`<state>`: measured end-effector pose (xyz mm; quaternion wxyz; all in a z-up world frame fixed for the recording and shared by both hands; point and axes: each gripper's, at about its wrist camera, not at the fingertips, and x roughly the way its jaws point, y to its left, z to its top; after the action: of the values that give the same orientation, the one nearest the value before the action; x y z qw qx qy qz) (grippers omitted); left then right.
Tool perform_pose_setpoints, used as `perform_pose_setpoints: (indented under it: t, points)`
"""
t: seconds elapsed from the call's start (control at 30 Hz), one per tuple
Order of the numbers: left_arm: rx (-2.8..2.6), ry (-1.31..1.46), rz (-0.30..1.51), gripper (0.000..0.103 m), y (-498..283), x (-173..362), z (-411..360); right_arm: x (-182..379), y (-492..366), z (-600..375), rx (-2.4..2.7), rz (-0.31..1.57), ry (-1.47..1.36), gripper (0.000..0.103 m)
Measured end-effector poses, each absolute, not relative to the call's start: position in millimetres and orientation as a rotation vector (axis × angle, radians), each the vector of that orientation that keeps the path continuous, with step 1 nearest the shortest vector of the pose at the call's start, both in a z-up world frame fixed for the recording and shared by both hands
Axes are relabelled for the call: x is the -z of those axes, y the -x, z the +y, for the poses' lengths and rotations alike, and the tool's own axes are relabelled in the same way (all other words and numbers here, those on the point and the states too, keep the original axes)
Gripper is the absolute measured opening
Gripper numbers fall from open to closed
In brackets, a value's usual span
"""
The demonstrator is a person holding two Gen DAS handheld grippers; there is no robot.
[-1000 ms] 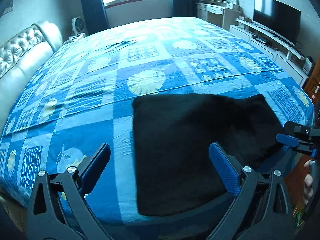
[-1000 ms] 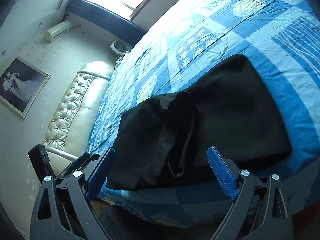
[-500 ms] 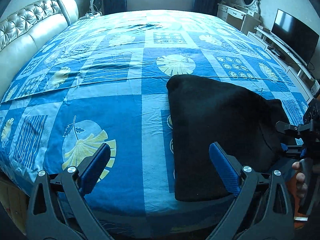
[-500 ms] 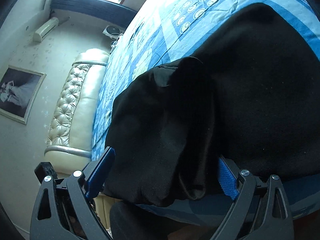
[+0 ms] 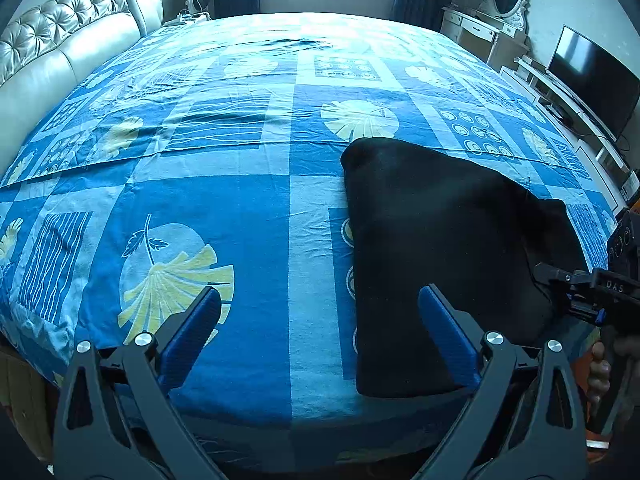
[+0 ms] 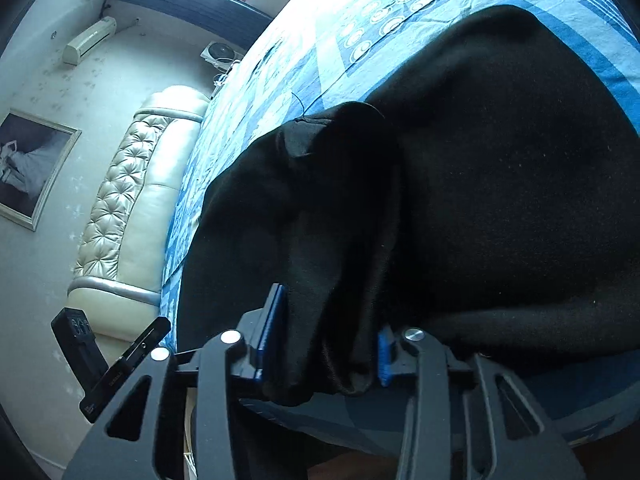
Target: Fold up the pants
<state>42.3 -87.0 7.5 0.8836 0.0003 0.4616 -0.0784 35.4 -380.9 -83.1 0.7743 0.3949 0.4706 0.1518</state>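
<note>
Now closing right fingers (image 6: pixel 272 332) (blue-padded) flank pants (image 6: pixel 500 200).

The left tongs (image 5: pixel 318 326) have two black angular arms with triangular cut-outs, silver round screws at the joints, and blue ribbed pads (image 5: pixel 192 332) on the fingers. The right tongs (image 6: pixel 326 340) are built the same way: black frame, silver screws, blue pads. From the left camera, their black body carries small white letters on one side.
</note>
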Motion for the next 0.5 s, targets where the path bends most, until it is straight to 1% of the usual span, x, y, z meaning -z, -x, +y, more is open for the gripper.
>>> perform_pose_setpoints:
  t: [0.07,0.17,0.33,0.5]
  points:
    - [0.164,-0.006,0.959,0.099,-42.6,-7.8,-87.4,84.5,-33.9,-386.0,-0.329,1.013,-0.867,0.021]
    - [0.162,-0.012,0.958,0.099,-43.3,-7.4,-87.6,72.7,-33.2,-377.8,-0.341,0.995,-0.794,0.013]
    - [0.155,-0.011,0.965,0.099,-45.4,-5.8,-87.4,41.1,-35.4,-371.3,-0.345,0.932,-0.692,0.012]
    - [0.160,-0.016,0.962,0.099,-46.7,-6.2,-88.9,6.9,-26.5,-389.9,-0.325,0.845,-0.639,0.012]
